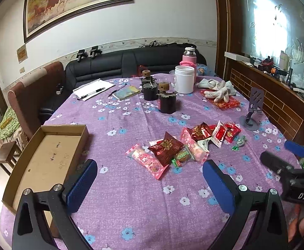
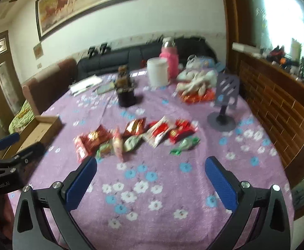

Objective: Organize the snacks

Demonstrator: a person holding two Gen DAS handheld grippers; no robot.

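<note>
A heap of wrapped snacks (image 1: 185,145) lies mid-table on the purple flowered cloth: dark red packets, pink wrappers, red-and-white sachets and green candies. The right wrist view shows the same snacks (image 2: 135,138), blurred. An empty cardboard tray (image 1: 47,156) sits at the left edge; a corner of the tray (image 2: 39,129) appears in the right wrist view. My left gripper (image 1: 150,182) hangs open above the cloth, short of the snacks. My right gripper (image 2: 151,180) is open too, nothing between its blue pads, with the snacks ahead of it.
Dark jars (image 1: 166,102), a white canister (image 1: 184,79), a pink flask (image 1: 189,57), gloves (image 1: 220,89) and a phone stand (image 1: 253,108) stand at the far side. Papers and pens (image 1: 93,89) lie far left. A wooden cabinet (image 1: 277,104) borders the right.
</note>
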